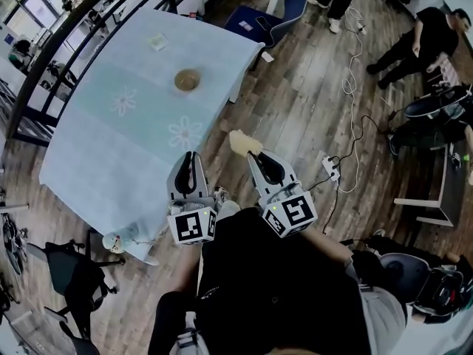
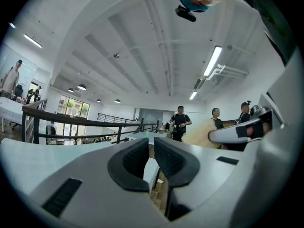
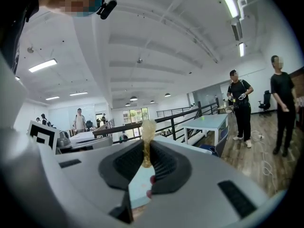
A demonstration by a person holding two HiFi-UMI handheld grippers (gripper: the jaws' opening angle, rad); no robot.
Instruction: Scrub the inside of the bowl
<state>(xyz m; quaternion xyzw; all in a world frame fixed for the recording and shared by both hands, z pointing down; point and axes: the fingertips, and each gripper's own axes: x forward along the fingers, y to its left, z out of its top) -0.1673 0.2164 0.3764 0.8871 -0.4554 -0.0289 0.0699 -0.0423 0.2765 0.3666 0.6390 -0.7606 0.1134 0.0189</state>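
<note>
A brownish bowl (image 1: 186,80) sits upright on the light blue tablecloth of the table (image 1: 103,146), toward its far side. Both grippers are held off the table's near right corner, well short of the bowl. My right gripper (image 1: 253,156) (image 3: 146,148) is shut on a pale yellow sponge (image 1: 241,141) (image 3: 147,132) that sticks out past its tips. My left gripper (image 1: 191,156) (image 2: 151,144) has its jaws nearly together with a narrow slit and nothing between them. The sponge (image 2: 202,133) also shows at the right of the left gripper view.
A small pale item (image 1: 157,42) lies near the table's far end. A blue chair (image 1: 270,21) stands beyond the table. Cables (image 1: 355,72) and a power strip (image 1: 330,167) lie on the wooden floor to the right. People stand at the upper right. A black railing (image 1: 66,43) runs along the table's left.
</note>
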